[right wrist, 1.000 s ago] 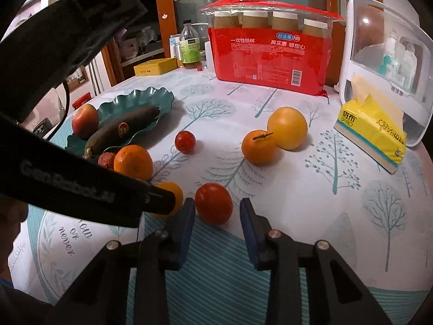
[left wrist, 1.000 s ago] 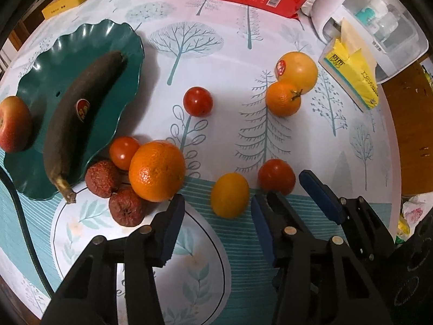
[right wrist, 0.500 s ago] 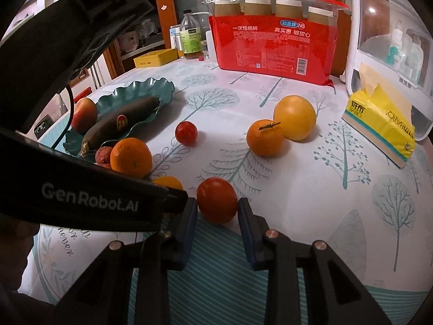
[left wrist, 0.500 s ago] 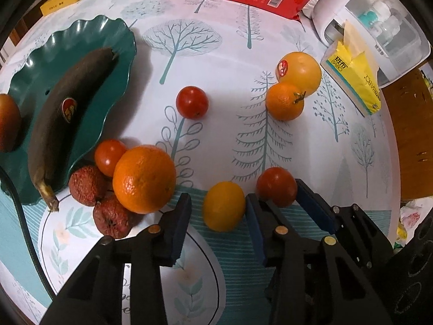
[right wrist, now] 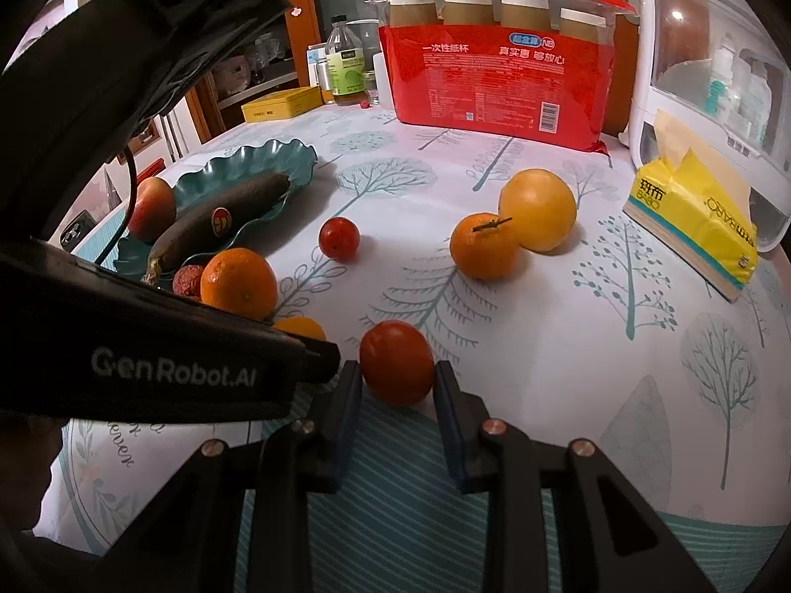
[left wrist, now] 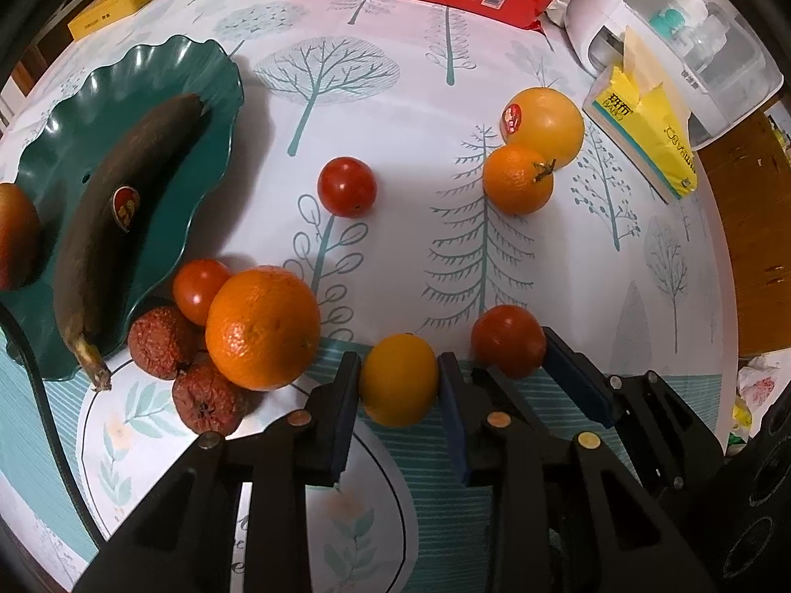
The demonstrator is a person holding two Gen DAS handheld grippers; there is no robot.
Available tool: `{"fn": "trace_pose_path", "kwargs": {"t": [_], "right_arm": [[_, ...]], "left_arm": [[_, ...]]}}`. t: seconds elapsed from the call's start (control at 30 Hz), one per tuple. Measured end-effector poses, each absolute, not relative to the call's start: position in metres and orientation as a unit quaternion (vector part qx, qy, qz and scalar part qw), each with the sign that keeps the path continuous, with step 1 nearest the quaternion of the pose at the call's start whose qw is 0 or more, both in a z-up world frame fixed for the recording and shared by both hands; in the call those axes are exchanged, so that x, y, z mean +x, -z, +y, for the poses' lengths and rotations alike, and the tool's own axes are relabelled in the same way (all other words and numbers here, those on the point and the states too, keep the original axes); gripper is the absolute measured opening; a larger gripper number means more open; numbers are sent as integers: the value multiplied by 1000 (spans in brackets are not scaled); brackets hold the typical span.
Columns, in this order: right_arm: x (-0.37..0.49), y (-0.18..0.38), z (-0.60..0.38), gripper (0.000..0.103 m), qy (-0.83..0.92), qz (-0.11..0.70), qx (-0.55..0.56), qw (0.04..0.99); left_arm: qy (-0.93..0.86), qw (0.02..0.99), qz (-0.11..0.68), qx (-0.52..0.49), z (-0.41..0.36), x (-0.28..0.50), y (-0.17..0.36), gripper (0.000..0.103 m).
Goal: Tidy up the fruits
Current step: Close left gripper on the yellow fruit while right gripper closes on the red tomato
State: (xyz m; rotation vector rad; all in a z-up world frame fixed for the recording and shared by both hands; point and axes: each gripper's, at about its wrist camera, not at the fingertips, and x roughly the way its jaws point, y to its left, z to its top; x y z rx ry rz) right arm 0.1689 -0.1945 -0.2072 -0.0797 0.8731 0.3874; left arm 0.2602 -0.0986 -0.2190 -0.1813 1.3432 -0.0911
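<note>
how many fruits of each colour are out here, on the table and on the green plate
orange or yellow: 4
red round: 4
shrivelled dark red: 2
dark brown banana: 1
total: 11

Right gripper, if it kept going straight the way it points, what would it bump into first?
The red tomato: the right gripper is already shut on it. Past that, probably bare tablecloth, as it points steeply down; depth is hard to judge.
</note>
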Motion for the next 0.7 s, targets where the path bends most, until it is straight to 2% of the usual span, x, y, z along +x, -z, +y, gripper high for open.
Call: {"fn": "trace_pose_path", "kwargs": {"t": [0.7], "right_arm": [[118,193,-186,29,-166,454,-12,876]], "left_arm": [[68,801,583,-117,-58,215,172,29]]}}
